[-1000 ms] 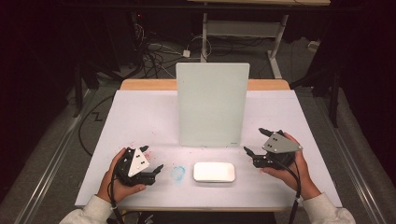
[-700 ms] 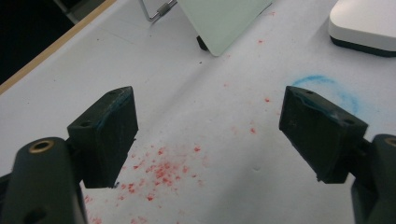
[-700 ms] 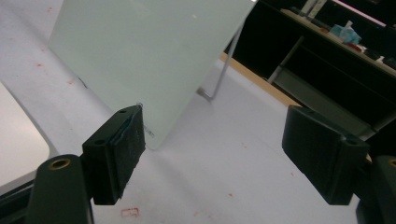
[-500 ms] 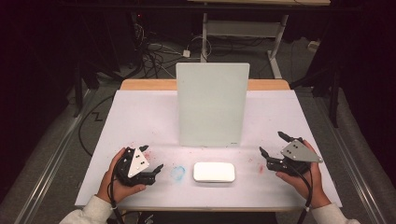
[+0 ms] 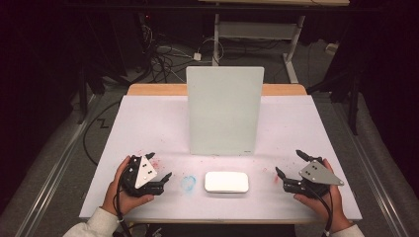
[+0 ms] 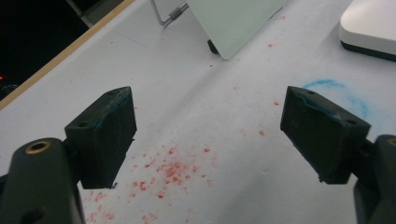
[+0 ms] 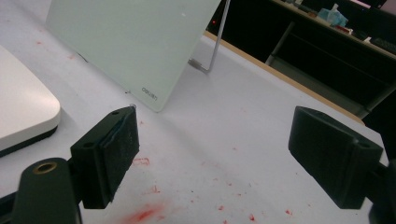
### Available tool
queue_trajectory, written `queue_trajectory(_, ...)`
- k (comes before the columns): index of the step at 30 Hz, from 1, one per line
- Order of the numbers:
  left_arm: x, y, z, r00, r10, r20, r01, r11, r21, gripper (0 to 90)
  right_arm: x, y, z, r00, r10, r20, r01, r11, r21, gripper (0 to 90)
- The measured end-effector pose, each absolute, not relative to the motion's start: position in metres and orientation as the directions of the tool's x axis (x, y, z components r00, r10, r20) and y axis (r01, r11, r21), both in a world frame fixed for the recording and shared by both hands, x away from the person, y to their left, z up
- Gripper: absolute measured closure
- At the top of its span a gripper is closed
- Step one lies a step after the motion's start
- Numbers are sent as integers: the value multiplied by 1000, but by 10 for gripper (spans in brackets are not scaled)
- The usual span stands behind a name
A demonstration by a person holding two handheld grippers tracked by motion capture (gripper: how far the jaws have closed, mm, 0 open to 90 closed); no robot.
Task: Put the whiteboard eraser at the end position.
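A white rounded slab (image 5: 226,181) lies flat near the front edge of my desk (image 5: 148,123), midway between my two hands. Directly behind it a pale glass board (image 5: 225,111) stands tilted back on a wire stand (image 7: 212,56), its lower corner marked with small grey lettering. A faint blue ring-shaped smear (image 5: 188,182) sits just left of the slab, and red specks (image 6: 170,170) dot the white surface near both hands. My left tongs (image 5: 162,168) rest at the slab's left, jaws spread wide and holding nothing. My right tongs (image 5: 289,163) sit at its right, well apart from it, jaws likewise spread and empty, a red smudge (image 7: 142,213) beneath them.
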State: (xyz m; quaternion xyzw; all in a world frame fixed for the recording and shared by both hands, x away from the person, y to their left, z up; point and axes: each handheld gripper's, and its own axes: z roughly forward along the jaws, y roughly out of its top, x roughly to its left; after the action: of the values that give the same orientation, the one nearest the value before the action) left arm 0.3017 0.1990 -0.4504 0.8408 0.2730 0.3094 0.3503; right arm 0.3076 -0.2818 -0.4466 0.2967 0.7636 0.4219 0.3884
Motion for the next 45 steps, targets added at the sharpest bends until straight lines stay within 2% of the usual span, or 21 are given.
queue_trajectory(19, 303, 196, -452, 669, 667, 327, 243, -613, 752, 176, 307, -276, -450, -536, 755, -377, 127, 513, 849, 180)
queue_trajectory(45, 306, 197, -451, 666, 668, 331, 244, -615, 750, 176, 306, -281, -444, -502, 786, -360, 102, 467, 878, 168)
